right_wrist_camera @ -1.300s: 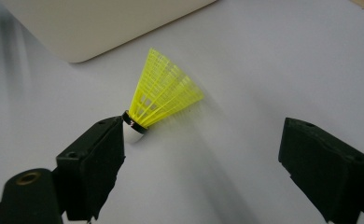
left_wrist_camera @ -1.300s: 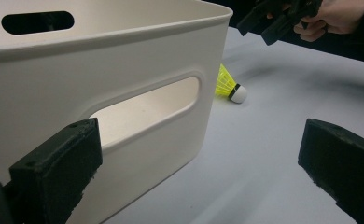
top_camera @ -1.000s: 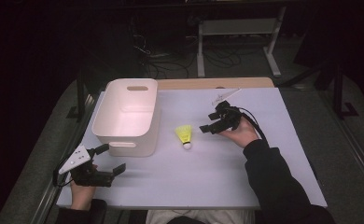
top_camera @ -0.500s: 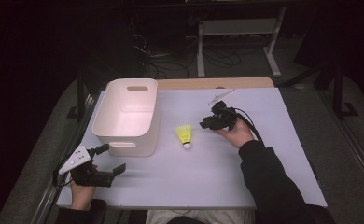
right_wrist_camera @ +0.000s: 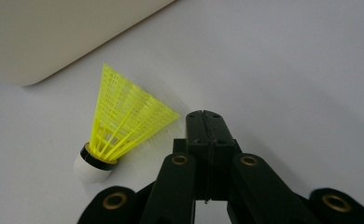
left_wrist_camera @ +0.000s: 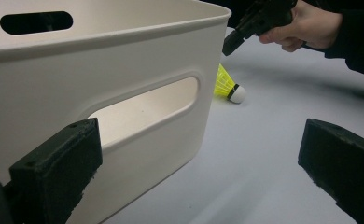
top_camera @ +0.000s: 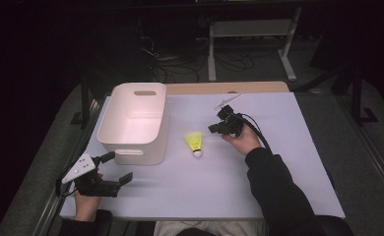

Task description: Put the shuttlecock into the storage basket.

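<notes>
A yellow shuttlecock (top_camera: 195,142) with a white cork lies on its side on the white table (top_camera: 278,167), just right of the white basket (top_camera: 131,146). My right gripper (top_camera: 212,129) sits a short way right of it, pointing at its skirt. Its jaws have just been closing and now meet with nothing between them. In the right gripper view the shut tips (right_wrist_camera: 207,117) are beside the shuttlecock (right_wrist_camera: 119,123), not touching it. My left gripper (top_camera: 118,167) rests open at the table's near left, in front of the basket (left_wrist_camera: 124,60), holding nothing.
The basket is empty and has handle slots in its end walls. A thin white object (top_camera: 228,101) lies at the back of the table near a wooden strip (top_camera: 259,87). Cables and a metal stand are on the dark floor beyond.
The right gripper's jaws have gone from open to shut, and the hand has edged slightly toward the shuttlecock. The left gripper and the shuttlecock have not moved.
</notes>
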{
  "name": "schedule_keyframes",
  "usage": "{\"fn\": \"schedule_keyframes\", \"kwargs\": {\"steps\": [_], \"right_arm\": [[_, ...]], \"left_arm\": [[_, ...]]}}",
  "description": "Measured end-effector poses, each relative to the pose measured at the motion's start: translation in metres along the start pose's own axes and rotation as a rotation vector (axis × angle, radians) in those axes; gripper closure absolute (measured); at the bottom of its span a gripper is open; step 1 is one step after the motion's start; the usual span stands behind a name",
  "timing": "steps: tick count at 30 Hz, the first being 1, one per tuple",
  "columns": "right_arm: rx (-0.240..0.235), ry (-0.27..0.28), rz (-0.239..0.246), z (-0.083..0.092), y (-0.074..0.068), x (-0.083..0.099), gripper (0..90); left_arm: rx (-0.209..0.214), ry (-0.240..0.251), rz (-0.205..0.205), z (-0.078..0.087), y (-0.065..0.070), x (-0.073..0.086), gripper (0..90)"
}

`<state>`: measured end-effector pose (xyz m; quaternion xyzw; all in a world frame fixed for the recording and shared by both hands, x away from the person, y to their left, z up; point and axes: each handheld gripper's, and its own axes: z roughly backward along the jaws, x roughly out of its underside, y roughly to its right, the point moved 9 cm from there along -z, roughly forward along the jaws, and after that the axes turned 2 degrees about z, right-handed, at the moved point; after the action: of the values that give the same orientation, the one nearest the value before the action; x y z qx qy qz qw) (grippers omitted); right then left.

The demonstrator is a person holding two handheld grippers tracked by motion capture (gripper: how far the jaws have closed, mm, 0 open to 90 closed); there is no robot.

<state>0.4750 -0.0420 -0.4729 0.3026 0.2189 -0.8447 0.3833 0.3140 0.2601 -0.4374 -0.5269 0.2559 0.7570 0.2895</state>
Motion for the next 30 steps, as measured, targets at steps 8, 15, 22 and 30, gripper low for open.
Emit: {"fn": "schedule_keyframes", "kwargs": {"steps": [8, 15, 22, 30], "right_arm": [[0.015, -0.024, -0.028, -0.015, 0.0, 0.002, 88.4], [-0.006, -0.046, -0.039, -0.026, -0.002, 0.007, 88.4], [-0.01, -0.046, -0.032, -0.031, -0.005, 0.008, 88.4], [-0.031, -0.057, -0.02, -0.039, -0.014, 0.009, 88.4]], "left_arm": [[0.002, 0.0, 0.001, 0.0, 0.0, 0.0, 0.0], [0.003, 0.0, 0.001, 0.0, 0.0, 0.0, 0.0], [0.003, 0.0, 0.001, 0.0, 0.0, 0.0, 0.0], [0.005, 0.0, 0.001, 0.0, 0.001, 0.0, 0.0]]}}
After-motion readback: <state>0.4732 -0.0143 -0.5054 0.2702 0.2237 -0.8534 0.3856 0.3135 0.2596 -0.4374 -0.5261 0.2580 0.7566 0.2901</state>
